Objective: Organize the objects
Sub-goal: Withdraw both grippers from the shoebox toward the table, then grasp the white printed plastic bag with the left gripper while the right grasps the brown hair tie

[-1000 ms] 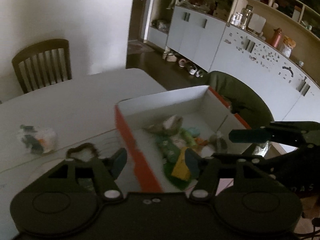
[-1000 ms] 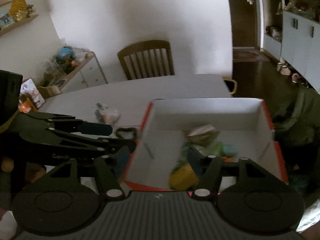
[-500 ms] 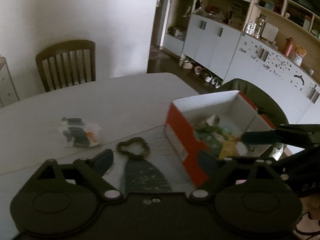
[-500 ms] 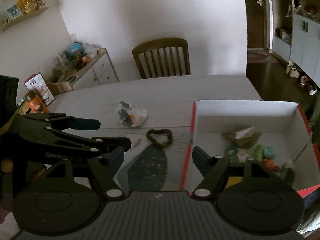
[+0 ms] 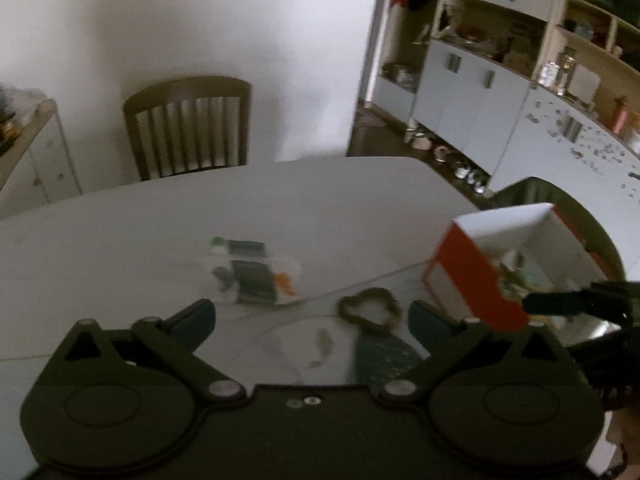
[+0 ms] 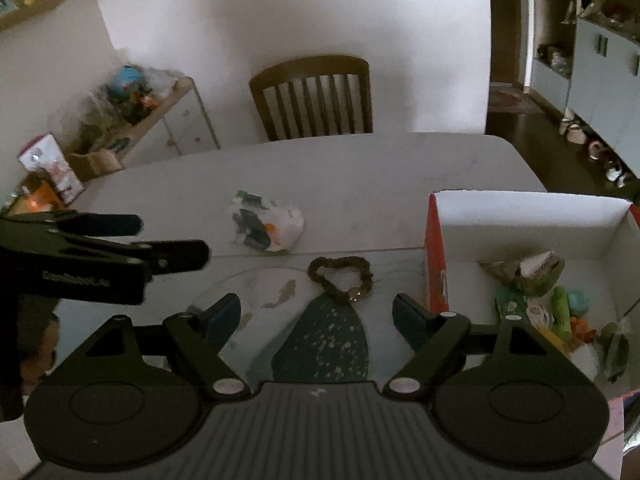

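An orange box point(image 5: 468, 276) point(image 6: 436, 248) with white inner walls stands on the table at the right and holds several small items point(image 6: 528, 276). Left of it lies a brown scrunchie point(image 5: 344, 308) point(image 6: 362, 270). A clear plastic bag point(image 5: 256, 276) point(image 6: 266, 226) of small things lies farther left. My left gripper point(image 5: 310, 318) point(image 6: 168, 240) hovers short of the scrunchie and bag, its jaws opening with nothing between them. My right gripper point(image 6: 316, 312) hangs just before the scrunchie, its jaws also opening and empty.
A round clear mat with a dark teal patch point(image 6: 320, 344) lies under the grippers. A wooden chair point(image 5: 188, 128) point(image 6: 316, 96) stands at the table's far side. A cluttered low cabinet point(image 6: 160, 120) is at the left, and wall cupboards point(image 5: 480, 92) at the right.
Both grippers have swung left, away from above the box, and now face the scrunchie and bag. Both pairs of jaws have spread wider.
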Tool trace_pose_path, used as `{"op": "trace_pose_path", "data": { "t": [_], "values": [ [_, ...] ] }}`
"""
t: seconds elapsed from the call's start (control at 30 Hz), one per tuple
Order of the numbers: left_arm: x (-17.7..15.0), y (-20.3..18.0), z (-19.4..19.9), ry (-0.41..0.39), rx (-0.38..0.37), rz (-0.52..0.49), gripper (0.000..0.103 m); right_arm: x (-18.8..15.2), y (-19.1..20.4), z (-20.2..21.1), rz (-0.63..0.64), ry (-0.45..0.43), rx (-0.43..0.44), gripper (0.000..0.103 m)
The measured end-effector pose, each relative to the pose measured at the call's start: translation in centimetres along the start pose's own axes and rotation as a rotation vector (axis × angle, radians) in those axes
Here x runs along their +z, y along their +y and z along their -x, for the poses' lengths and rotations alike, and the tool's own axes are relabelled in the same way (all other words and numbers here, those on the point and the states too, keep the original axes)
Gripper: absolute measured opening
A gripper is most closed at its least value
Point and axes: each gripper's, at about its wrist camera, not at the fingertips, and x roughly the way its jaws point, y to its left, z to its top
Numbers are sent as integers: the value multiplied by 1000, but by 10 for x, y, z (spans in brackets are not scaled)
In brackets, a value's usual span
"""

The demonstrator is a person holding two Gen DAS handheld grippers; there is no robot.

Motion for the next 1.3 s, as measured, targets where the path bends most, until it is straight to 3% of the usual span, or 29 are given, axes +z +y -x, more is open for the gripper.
{"op": "trace_pose_path", "data": {
  "t": [0.47, 0.87, 1.1, 1.3],
  "values": [
    [40, 33, -66, 34, 30, 54, 102, 4, 14, -76, 58, 87, -37, 83],
    [64, 58, -133, 139, 102, 105, 102, 11, 12, -136, 99, 165, -36, 83],
    [64, 73, -167, 211, 101, 181, 99, 11, 9, -162, 110, 197, -32, 82],
    [52, 78, -184, 267, 90, 203, 86, 15, 9, -177, 121, 214, -27, 66]
  ]
}}
